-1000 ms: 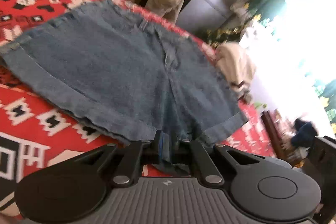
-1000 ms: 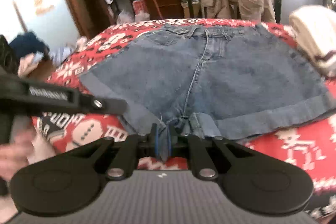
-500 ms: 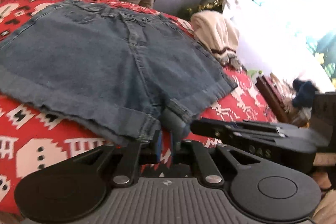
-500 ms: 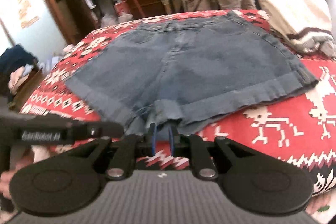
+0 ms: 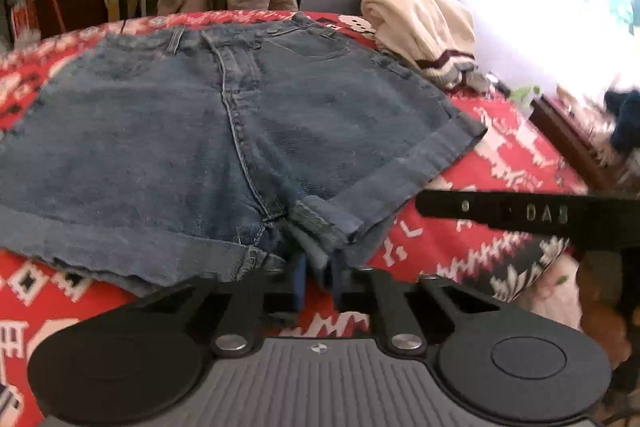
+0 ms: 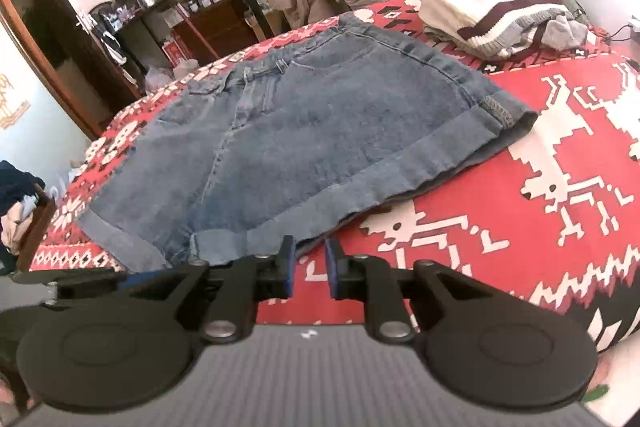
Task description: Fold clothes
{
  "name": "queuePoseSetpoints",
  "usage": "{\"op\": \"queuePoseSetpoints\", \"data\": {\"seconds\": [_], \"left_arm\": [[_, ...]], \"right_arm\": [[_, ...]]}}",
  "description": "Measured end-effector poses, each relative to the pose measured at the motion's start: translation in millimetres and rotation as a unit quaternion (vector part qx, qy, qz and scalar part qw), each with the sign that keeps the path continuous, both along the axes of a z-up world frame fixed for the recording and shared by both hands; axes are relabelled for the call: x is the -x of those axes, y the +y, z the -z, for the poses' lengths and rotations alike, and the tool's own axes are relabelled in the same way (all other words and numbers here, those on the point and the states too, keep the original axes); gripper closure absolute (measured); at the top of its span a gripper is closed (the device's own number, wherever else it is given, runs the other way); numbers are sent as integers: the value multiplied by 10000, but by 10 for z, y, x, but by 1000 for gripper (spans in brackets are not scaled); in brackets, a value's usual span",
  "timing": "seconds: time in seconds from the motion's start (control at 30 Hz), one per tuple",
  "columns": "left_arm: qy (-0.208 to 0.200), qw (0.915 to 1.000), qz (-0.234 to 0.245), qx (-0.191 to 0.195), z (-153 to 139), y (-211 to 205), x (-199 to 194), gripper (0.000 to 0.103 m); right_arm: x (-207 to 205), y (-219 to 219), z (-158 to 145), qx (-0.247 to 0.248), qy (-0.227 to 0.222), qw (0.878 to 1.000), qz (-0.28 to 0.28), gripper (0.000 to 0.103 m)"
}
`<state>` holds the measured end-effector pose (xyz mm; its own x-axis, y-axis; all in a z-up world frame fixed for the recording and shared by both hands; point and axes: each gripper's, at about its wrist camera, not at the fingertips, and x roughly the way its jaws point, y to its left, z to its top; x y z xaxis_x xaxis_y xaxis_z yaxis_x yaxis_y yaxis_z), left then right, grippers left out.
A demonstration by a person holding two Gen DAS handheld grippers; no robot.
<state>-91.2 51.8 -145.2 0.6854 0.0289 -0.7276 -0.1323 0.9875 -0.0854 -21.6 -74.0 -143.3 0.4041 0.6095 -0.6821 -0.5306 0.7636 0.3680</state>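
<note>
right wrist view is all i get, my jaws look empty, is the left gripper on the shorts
Observer: Yes. The left gripper sits at the crotch of the denim shorts, its jaws closing with an inner cuff edge between them.
Operator: and mine seen from that side
Observer: The right gripper shows side-on over the red blanket. Its tip is beside the nearer leg's cuff, and I cannot tell whether it touches.
</note>
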Motion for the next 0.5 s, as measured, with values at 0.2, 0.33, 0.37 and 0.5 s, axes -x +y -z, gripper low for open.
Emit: {"op": "queuePoseSetpoints", "data": {"seconds": [0.2, 0.33, 0.37, 0.5], "left_arm": [[-8, 9759, 712, -2063, 181, -490, 141, 97], [-62, 9731, 735, -2182, 209, -510, 133, 97], [-65, 9738, 729, -2151, 206, -492, 130, 97], [-77, 9769, 727, -2006, 198, -462, 128, 97]], "right_arm": [[-45, -105, 1, 70, 9, 9999, 132, 82], [-171, -240, 72, 12, 126, 9987, 500, 81], [-206, -278, 88, -21, 160, 9980, 605, 81], [-293, -306, 102, -103, 153, 9978, 635, 81]]}}
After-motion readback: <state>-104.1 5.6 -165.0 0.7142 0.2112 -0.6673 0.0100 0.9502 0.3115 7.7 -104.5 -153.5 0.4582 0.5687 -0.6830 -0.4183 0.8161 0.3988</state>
